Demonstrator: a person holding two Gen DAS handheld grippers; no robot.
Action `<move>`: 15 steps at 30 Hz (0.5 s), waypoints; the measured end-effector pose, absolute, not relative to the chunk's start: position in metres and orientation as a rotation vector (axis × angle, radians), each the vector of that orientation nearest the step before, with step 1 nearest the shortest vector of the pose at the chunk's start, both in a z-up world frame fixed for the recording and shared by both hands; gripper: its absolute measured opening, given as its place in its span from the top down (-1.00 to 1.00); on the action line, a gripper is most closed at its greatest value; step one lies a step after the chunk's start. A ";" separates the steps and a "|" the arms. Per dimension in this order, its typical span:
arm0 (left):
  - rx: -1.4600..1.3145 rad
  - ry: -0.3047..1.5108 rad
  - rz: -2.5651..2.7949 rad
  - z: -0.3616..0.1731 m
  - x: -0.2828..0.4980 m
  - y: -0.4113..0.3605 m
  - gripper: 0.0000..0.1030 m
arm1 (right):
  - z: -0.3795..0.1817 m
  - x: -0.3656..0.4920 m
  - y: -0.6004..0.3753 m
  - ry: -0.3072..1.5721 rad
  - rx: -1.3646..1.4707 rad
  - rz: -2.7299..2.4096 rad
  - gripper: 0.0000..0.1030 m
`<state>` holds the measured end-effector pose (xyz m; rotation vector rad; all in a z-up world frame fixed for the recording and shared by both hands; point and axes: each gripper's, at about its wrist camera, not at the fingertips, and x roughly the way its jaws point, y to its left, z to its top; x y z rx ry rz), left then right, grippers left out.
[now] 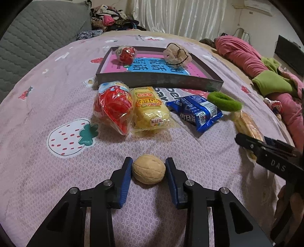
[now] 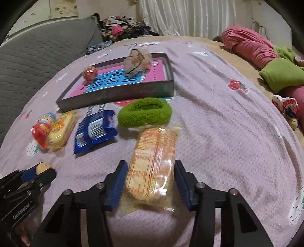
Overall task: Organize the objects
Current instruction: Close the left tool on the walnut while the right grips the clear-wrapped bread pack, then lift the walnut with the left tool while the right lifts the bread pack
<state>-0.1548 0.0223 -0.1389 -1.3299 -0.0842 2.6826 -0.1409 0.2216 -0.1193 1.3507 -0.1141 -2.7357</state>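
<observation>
A: Left wrist view first. The left gripper (image 1: 148, 169) is low over the bedspread (image 1: 57, 95), its blue pads on either side of a walnut (image 1: 148, 169). They look to be touching it or just about; whether they are squeezing it I cannot tell.

B: And beyond the walnut?

A: A red bag (image 1: 114, 109), a yellow snack (image 1: 150, 110) touching it and a blue packet (image 1: 195, 114), all on the near side of the tray (image 1: 157, 79). Inside the tray: a small red bag (image 1: 125, 54) and a beige scrunchie (image 1: 177, 54). The right gripper reaches in from the right edge.

B: The right wrist view?

A: It shows what the first half hides: a cracker pack (image 2: 152, 165) lying lengthwise between the spread jaws of the right gripper (image 2: 151, 182), gaps on both sides. A green scrunchie (image 2: 145, 112) lies between the pack and the tray. The left gripper shows at lower left with the walnut. A grey cushion (image 2: 38, 62) sits left of the tray, white curtains (image 2: 180, 17) behind, pink clothing (image 2: 250, 47) to the right.
</observation>
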 end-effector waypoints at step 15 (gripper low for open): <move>-1.306 -0.057 2.706 -0.135 -0.144 0.019 0.30 | -0.111 -0.113 0.200 -0.156 1.251 -2.616 0.15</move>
